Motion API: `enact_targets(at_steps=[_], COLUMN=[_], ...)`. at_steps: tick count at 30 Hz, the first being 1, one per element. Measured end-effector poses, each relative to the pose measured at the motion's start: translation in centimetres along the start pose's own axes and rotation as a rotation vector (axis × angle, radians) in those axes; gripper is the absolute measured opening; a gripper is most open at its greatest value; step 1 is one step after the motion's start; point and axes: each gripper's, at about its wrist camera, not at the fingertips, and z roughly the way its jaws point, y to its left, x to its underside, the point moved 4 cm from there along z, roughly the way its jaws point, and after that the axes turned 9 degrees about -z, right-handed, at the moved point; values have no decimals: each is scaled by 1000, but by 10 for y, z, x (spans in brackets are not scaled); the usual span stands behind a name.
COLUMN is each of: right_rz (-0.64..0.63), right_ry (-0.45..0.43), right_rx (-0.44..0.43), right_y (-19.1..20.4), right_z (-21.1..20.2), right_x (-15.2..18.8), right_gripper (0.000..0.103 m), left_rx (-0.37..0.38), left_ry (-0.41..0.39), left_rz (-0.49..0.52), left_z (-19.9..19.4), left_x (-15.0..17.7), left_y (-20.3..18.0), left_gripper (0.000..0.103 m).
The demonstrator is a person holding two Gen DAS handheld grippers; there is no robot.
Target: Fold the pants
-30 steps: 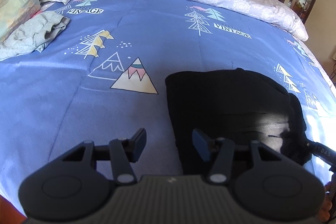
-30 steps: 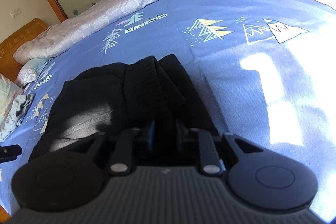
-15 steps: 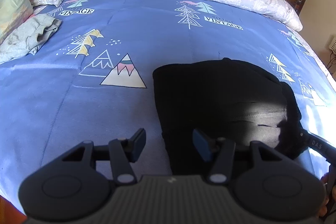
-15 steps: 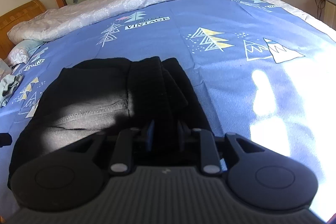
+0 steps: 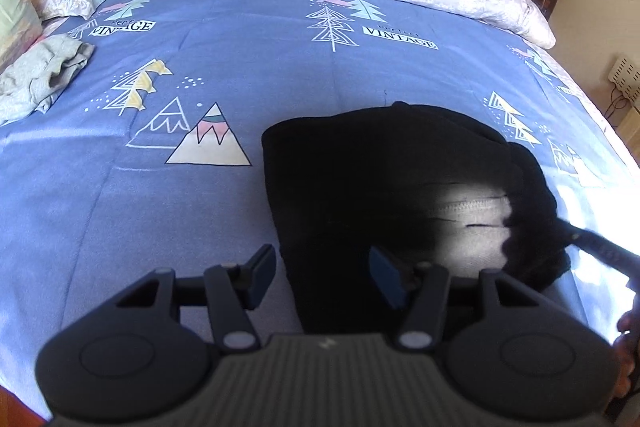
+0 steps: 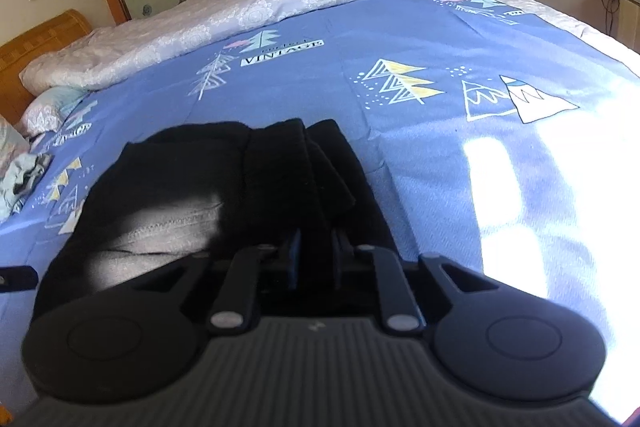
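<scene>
Lying bunched in 1 dark bundle on the blue bed (image 5: 200,227), the pants (image 5: 380,167) sit straight ahead of us. Our right tool (image 6: 314,259) pinches their near edge, folds running away from it. Our left tool (image 5: 322,275) hangs spread just above the bundle's left border, equally near, holding nothing.

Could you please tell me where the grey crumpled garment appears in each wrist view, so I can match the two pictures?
Left wrist: the grey garment lies at the far left edge, upper half.
Right wrist: the same garment sits at the left edge, mid-height.
Shared landmark: the black pants on the blue bedspread.
</scene>
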Motion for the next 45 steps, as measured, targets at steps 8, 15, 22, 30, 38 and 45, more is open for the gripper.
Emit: enact_targets(at_steps=[8,15,22,30,38,45], right_rz=[53,109,158,218,223,110], right_ry=[52,-6,-7,-34,14,52], right_rx=[134,-15,-62,-108,-198,-188], right_y=[-42,-29,-32,-49,-40,-11], right_z=[6,-8,-8,-18,-5,9], right_x=[10,3,1,-6,-4,-2], right_gripper=[3,17,31,37,45,32], left_rx=[-39,-57,-62,-9,78,46], left_ry=[22,9,7,20,65,92], left_rz=[19,45,40,-17,-33,11], left_z=[15,14,14,10,10,28], left_x=[6,8,8,1,5,20], left_y=[-3,-4,-2,8,0,-9], left_gripper=[54,56,57,58,60,59])
